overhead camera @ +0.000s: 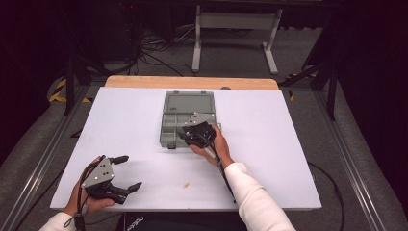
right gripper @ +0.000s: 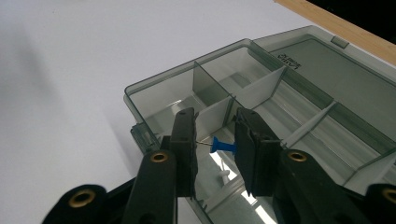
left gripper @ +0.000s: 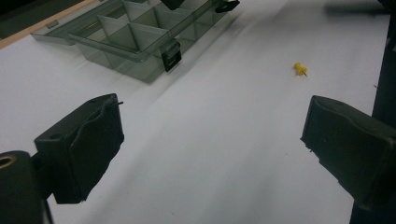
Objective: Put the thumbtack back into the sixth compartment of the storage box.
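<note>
A smoky grey compartment box (overhead camera: pixel 169 126) lies open at the table's middle, its lid folded back. My right gripper (overhead camera: pixel 189 135) hovers over the box's near right part. In the right gripper view, that gripper (right gripper: pixel 215 117) is shut on a blue pushpin (right gripper: pixel 223 146), held lengthwise between the jaws above a compartment of the box (right gripper: pixel 154 95). A white pushpin (right gripper: pixel 224 173) lies in the compartment below. My left gripper (overhead camera: pixel 131 172) rests wide open at the table's near left. A yellow pushpin (overhead camera: pixel 186 184) lies loose on the white surface, ahead of the open left gripper (left gripper: pixel 215 135) and to its right, where it shows as a yellow pushpin (left gripper: pixel 300 69).
The white tabletop (overhead camera: pixel 269 144) has a wooden strip (overhead camera: pixel 192 82) along its far edge. The box (left gripper: pixel 135 42) sits beyond the left gripper. Cables and a table frame stand on the floor behind.
</note>
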`<action>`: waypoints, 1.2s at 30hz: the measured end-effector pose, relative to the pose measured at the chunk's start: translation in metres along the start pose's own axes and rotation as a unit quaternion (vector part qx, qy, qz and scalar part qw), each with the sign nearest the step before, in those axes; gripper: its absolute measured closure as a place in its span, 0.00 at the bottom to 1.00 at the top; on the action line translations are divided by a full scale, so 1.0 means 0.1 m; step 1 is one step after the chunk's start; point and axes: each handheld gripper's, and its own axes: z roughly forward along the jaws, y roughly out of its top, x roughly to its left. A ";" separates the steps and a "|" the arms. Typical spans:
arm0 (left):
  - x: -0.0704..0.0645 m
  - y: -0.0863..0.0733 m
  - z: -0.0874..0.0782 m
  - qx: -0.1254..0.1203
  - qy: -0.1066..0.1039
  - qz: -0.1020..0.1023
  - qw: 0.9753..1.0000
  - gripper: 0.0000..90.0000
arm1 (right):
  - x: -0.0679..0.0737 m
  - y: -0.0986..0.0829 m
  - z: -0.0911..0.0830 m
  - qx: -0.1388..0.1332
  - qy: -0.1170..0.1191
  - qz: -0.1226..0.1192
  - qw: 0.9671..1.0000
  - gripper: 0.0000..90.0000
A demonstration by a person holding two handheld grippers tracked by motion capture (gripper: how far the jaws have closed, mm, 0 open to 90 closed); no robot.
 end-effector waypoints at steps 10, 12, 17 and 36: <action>0.00 0.00 0.00 0.001 0.000 0.000 1.000 0.07 | 0.00 -0.02 0.01 0.001 -0.001 0.002 1.000 0.77; 0.00 0.00 0.00 0.002 0.000 0.001 1.000 0.07 | 0.00 -0.03 0.01 -0.001 0.003 0.003 1.000 0.77; 0.00 0.00 0.00 0.003 -0.001 0.001 1.000 0.07 | 0.01 -0.04 -0.01 -0.004 0.003 0.002 1.000 0.75; 0.00 0.00 0.00 0.001 0.001 0.001 1.000 0.07 | 0.17 -0.02 -0.23 -0.033 0.010 -0.028 0.999 0.65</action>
